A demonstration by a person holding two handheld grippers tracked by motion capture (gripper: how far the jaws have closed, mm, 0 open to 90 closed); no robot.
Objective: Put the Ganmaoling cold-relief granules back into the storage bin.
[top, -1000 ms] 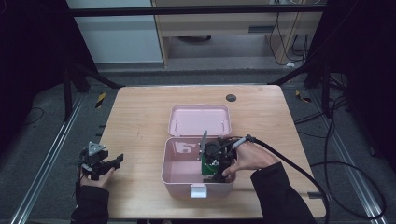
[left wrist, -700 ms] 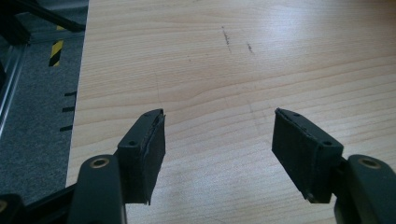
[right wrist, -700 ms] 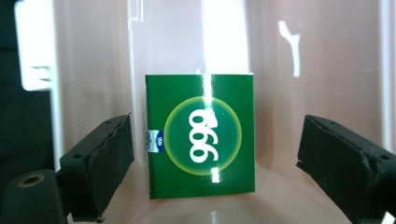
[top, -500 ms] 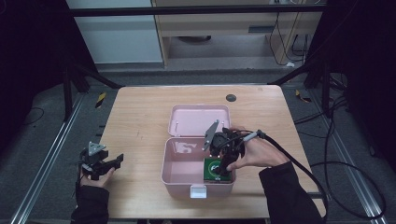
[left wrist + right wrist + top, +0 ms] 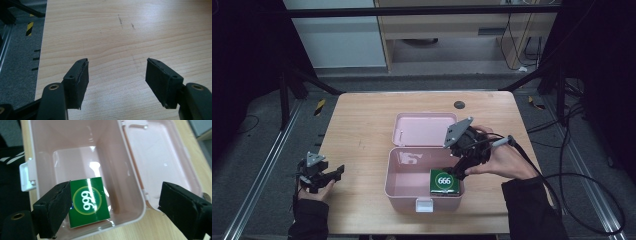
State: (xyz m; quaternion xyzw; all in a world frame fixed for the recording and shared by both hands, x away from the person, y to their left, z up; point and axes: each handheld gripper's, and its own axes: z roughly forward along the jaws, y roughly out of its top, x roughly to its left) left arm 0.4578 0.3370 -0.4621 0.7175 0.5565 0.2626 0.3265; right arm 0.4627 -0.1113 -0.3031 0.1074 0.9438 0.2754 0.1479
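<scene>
An open pink box (image 5: pixel 388 172) stands at the table's front middle, its lid (image 5: pixel 424 129) lying flat behind it. A green pack (image 5: pixel 444 181) printed with a white 666 lies flat in the box's front right corner. My right gripper (image 5: pixel 458 169) hangs just above the box's right rim, open and apart from the pack. In the right gripper view the wide-spread jaws of the right gripper (image 5: pixel 115 192) frame the green pack (image 5: pixel 88 201) and the box (image 5: pixel 75 157). My left gripper (image 5: pixel 337 171) rests open at the table's left front edge. The left gripper (image 5: pixel 117 75) has nothing between its jaws.
A small dark round disc (image 5: pixel 459 105) sits near the table's far edge. The box's white latch (image 5: pixel 424 204) faces the front. The right gripper's cable (image 5: pixel 562 175) loops off the table's right side. Bare wood (image 5: pixel 125 30) lies ahead of the left gripper.
The right gripper held the green pack upright in the box, then let it go. The pack now lies flat and the gripper has opened and lifted up and right. The left gripper stayed still.
</scene>
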